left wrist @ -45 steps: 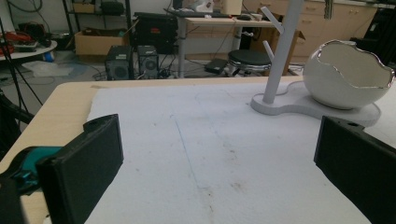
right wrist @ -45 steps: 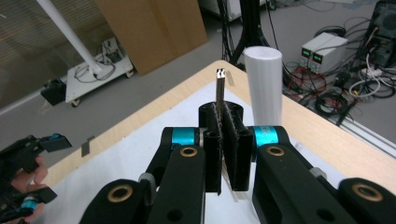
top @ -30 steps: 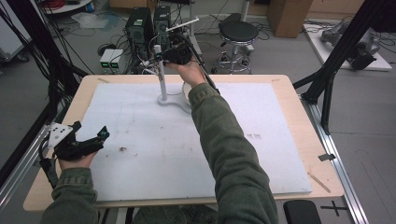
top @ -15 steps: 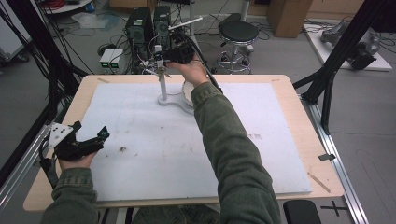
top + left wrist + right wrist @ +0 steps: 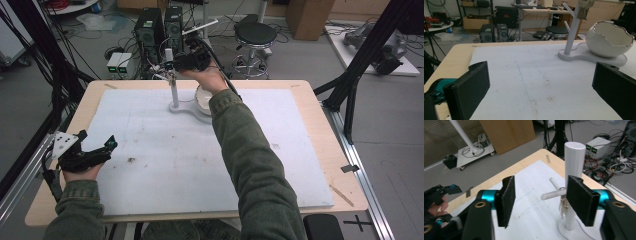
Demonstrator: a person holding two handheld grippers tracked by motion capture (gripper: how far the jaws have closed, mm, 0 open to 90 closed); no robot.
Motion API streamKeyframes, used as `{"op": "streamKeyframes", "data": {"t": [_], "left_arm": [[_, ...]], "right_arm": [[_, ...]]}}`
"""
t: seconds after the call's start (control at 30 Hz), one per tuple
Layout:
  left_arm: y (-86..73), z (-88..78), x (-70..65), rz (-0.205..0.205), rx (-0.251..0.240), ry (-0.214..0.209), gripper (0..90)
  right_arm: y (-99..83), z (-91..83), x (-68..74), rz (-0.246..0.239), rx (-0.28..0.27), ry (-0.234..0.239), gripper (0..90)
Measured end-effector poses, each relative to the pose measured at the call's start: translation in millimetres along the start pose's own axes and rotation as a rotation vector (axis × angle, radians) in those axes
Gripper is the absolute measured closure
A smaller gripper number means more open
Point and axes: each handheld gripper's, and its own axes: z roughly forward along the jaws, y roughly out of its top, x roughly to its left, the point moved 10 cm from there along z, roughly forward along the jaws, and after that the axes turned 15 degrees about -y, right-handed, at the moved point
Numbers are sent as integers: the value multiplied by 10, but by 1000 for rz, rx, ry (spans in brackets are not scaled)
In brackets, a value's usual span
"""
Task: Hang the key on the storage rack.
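Note:
A white stand (image 5: 174,94) with a tall post and short pegs rises from a flat base at the far middle of the table. A white egg-shaped bowl (image 5: 202,98) with a jagged rim sits on that base. My right gripper (image 5: 170,65) is up beside the post's top, open. In the right gripper view its jaws (image 5: 544,197) stand wide apart, with the post (image 5: 573,157) just behind the right pad (image 5: 580,200). Small metal keys (image 5: 563,205) hang from a peg. My left gripper (image 5: 97,141) rests at the near left, open with nothing between its pads (image 5: 471,87).
A white foam sheet (image 5: 165,160) covers most of the wooden table (image 5: 320,150). In the left gripper view the stand (image 5: 573,30) and bowl (image 5: 610,38) stand far right. Computers, cables and a black stool (image 5: 255,35) stand on the floor beyond the table.
My right gripper has shifted only slightly beside the post's top. The left gripper has not moved.

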Motion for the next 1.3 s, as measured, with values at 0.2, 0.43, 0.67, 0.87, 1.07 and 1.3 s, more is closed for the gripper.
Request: {"op": "streamKeyframes", "data": {"t": [0.2,0.43,0.67,0.87,1.07,1.3], "left_arm": [[1,0,-3,0,-2,-1,17],[2,4,-4,-1,-3,0,17],[2,10,-1,-3,-3,2,17],[7,14,-4,-5,-6,1,17],[12,55,-20,-3,-4,-8,17],[12,74,-15,-9,-3,-8,17]], "right_arm": [[-53,-13,-42,15,42,-58,137],[-218,-72,-193,-1,84,-116,5],[-324,-191,-316,1,97,-141,5],[-327,-331,-347,7,85,-143,6],[-518,-449,-460,30,86,-167,6],[-670,-614,-583,59,53,-182,6]]}}
